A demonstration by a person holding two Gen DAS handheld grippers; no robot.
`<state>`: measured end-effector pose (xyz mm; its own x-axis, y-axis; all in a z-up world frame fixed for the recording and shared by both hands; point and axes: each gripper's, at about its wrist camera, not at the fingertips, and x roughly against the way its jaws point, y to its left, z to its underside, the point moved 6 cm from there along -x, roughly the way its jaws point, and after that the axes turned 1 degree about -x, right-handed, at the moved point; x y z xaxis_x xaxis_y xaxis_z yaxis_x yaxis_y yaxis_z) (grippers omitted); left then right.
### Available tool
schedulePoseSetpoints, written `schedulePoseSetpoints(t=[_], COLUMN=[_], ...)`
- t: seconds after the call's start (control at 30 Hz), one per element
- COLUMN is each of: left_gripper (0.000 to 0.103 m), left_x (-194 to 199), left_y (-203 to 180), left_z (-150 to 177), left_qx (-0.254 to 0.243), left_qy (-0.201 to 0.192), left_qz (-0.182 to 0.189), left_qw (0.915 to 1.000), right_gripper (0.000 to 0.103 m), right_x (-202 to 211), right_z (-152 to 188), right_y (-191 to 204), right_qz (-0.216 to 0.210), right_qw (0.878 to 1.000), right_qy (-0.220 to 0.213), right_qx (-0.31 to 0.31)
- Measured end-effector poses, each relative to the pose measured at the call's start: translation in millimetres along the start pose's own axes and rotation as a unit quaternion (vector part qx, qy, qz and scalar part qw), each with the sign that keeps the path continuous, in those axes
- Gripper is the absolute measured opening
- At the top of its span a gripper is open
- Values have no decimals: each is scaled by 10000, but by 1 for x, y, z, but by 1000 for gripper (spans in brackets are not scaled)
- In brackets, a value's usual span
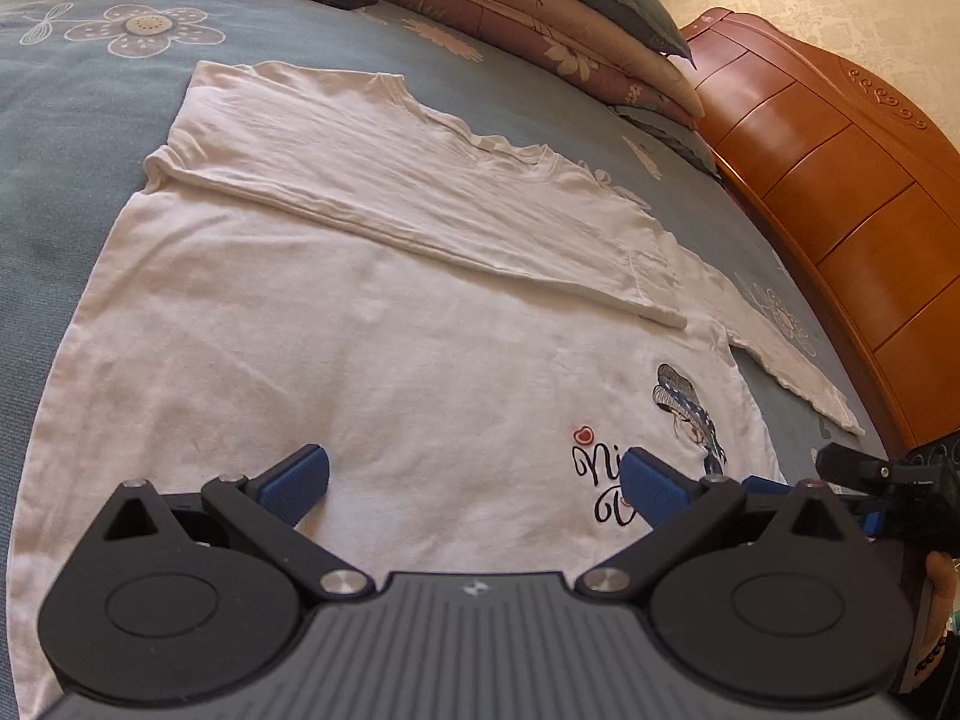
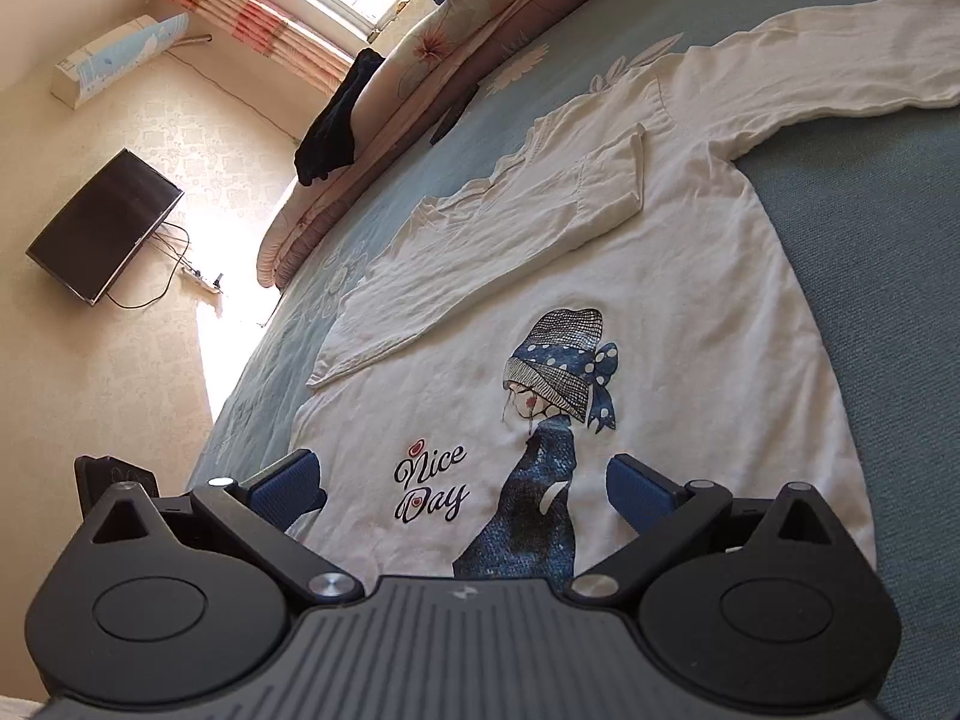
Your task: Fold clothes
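Both my tongs, left tongs (image 1: pixel 474 483) and right tongs (image 2: pixel 465 483), hang spread over the limp shirt (image 1: pixel 372 324); I'd pinch its hem.

White shirt (image 2: pixel 630 276), blue girl print (image 2: pixel 552 420); grey-blue floral bedspread (image 1: pixel 90 90).

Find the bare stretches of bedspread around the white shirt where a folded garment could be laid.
Free: blue bedspread below the outstretched sleeve, and the flowered stretch beyond the folded sleeve. Crowded: stacked quilts by the headboard.
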<state>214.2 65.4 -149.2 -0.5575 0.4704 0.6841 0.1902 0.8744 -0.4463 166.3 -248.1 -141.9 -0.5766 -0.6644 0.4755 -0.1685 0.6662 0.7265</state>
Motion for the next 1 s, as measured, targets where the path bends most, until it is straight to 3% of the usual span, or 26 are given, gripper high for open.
schedulePoseSetpoints(t=[0.17,0.3,0.5,0.6,0.67,0.8,0.87,0.93,1.0], left_gripper=[103,102,103,103,103,103,103,103,103], left_x=[-4,-8,-18,-22,-33,-53,-63,-73,-83], left_y=[-6,-15,-48,-81,-108,-131,-138,-145,-151], left_z=[1,4,0,-6,-11,-5,1,6,12], left_qx=[-110,-400,-1041,-1498,-1779,-1978,-2019,-2060,-2101], left_qy=[0,51,483,349,200,191,232,274,316], left_qz=[-253,-543,-1278,-1321,-1288,-1281,-1286,-1292,-1297], left_qw=[9996,9977,9851,9792,9754,9717,9706,9696,9685], right_gripper=[103,103,103,103,103,103,103,103,103], right_x=[3,-2,9,19,35,62,74,88,98], right_z=[23,41,56,50,42,19,5,-5,-11], right_y=[7,13,10,23,32,20,2,-18,-36], right_qz=[914,1248,1093,881,790,1611,2025,2169,1917], right_qw=[9868,9720,9627,9653,9638,9499,9475,9522,9643], right_qy=[244,-61,-507,-367,-739,-1373,-1569,-1682,-1705], right_qx=[1316,1988,2423,2430,2436,2301,1916,1343,662])
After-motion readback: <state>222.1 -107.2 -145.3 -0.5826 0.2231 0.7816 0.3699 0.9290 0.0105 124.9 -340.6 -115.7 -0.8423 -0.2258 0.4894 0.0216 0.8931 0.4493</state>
